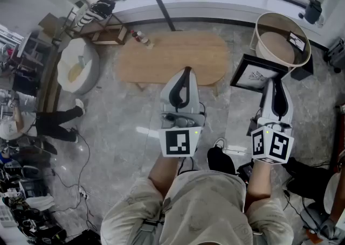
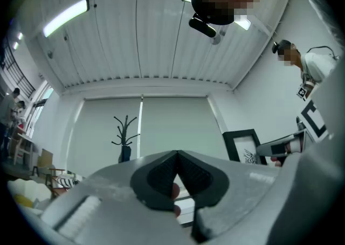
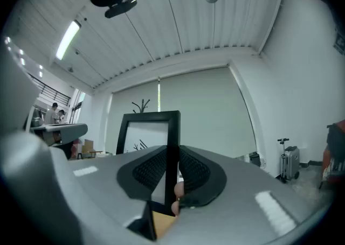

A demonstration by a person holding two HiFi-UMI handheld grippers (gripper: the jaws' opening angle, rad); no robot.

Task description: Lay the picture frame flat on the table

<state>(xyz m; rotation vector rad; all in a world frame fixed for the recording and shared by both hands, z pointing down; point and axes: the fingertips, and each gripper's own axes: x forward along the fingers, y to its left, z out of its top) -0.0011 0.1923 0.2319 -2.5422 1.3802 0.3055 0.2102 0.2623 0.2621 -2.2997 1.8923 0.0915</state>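
A black picture frame (image 1: 255, 74) with a white drawing in it hangs in the air, off the right end of the oval wooden table (image 1: 161, 55). My right gripper (image 1: 273, 81) is shut on the frame's right-hand bar. In the right gripper view the frame (image 3: 146, 131) stands upright with that bar pinched between the ribbed pads (image 3: 191, 171). My left gripper (image 1: 186, 70) is shut with nothing in it, above the table's near edge and apart from the frame. The left gripper view shows its jaws meeting at their tips (image 2: 177, 155), with the frame (image 2: 242, 144) off to the right.
A round tan basket-like tub (image 1: 281, 38) stands just beyond the frame. Small bottles (image 1: 142, 37) sit at the table's far left end. A white beanbag (image 1: 78, 66) and a low wooden rack (image 1: 102, 26) are at the left. Cables lie on the grey floor.
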